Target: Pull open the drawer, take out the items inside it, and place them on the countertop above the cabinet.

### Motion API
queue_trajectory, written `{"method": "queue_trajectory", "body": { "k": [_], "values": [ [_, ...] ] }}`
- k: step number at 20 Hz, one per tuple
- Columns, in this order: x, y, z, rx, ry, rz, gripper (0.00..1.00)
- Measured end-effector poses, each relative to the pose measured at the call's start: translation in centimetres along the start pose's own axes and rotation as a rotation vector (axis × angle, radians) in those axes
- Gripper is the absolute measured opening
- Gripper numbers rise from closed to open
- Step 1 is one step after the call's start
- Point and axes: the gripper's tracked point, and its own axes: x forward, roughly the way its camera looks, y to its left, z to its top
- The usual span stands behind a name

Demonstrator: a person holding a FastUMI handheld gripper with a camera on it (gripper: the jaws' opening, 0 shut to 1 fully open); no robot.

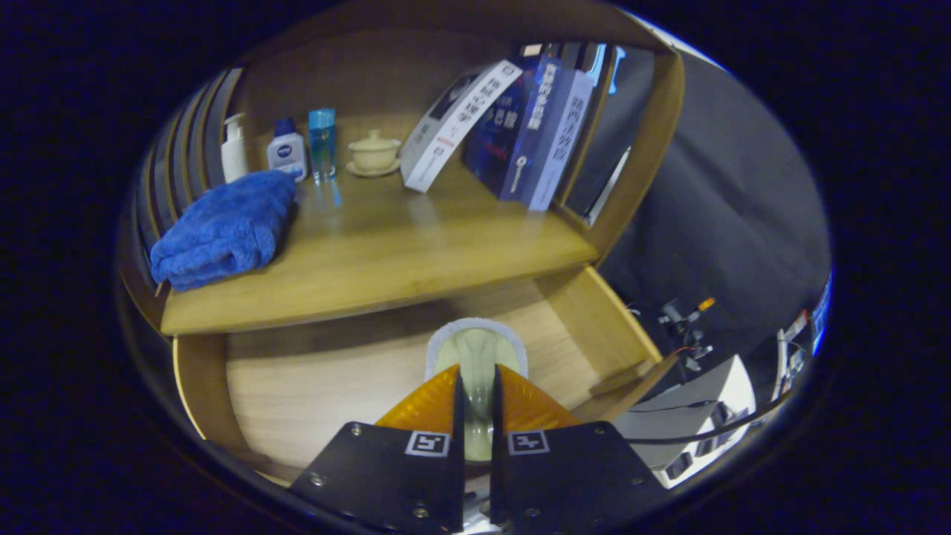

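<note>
Countertop [386,253] above open drawer [297,386].
Gripper [475,386] jaws clamp pale item [475,349]; narrow pinch risks slip, or striking the countertop edge when lifting.

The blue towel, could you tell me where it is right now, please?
In the gripper view, the blue towel lies on the countertop above the open drawer, just in front of the white pump bottle, well beyond the fingers.

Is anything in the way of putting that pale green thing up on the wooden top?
Nothing visible. The gripper is shut on the pale green item over the open drawer; bare countertop lies beyond the fingers, between the blue towel and books.
</note>
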Motion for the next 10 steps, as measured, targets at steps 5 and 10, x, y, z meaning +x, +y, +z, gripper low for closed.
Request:
{"method": "queue_trajectory", "body": {
  "k": [5, 10],
  "values": [
    [-2.5, 0.1, 4.6, -0.021, -0.102, -0.013, 0.14],
    [-0.4, 4.9, 9.1, -0.048, -0.159, 0.128, 0.14]
  ]
}}
